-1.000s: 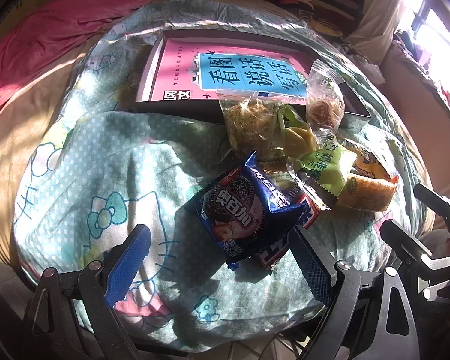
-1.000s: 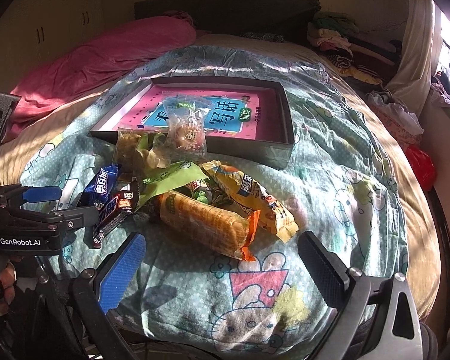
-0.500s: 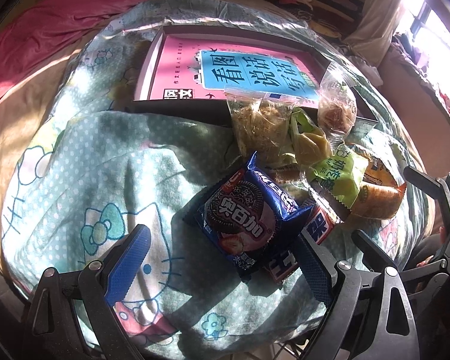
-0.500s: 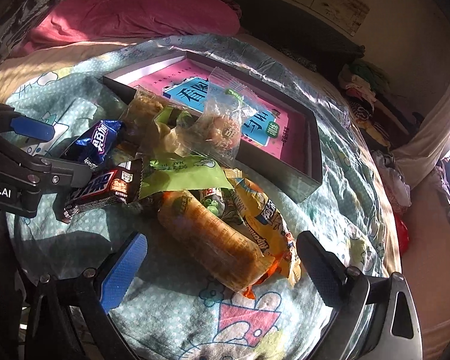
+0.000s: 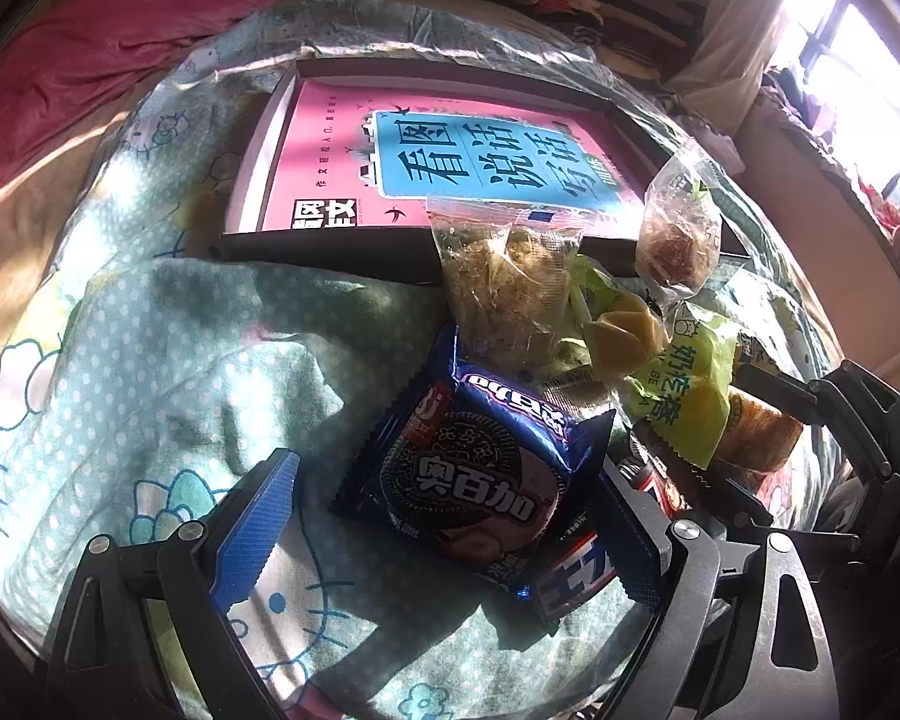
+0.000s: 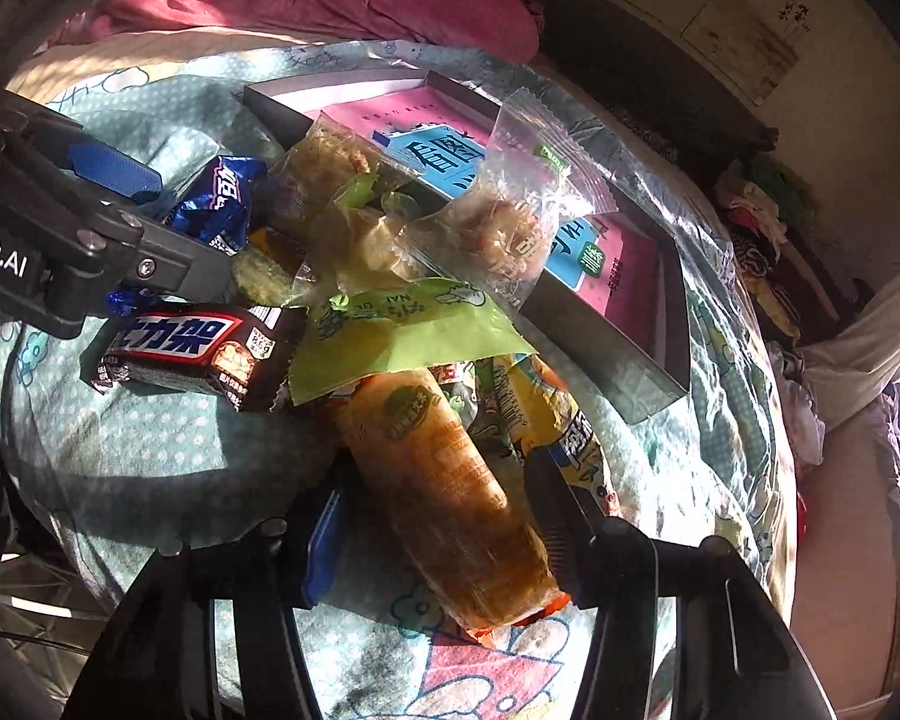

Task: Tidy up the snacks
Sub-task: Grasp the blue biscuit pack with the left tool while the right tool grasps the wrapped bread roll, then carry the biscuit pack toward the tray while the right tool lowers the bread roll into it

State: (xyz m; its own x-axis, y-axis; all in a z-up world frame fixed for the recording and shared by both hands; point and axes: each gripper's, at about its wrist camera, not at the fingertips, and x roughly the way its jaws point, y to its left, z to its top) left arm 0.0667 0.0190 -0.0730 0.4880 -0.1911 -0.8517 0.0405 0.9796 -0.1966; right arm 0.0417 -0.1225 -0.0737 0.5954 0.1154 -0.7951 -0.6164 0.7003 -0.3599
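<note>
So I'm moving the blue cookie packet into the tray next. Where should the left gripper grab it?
Across its puffed middle, from above. The blue cookie packet lies flat on the blanket, already between the open left gripper fingers, though the right one sits over the chocolate bar tucked beside it. Shift slightly left first.

Black-framed left tongs (image 5: 444,528), blue ribbed pads (image 5: 252,531), silver screws, white lettering
</note>
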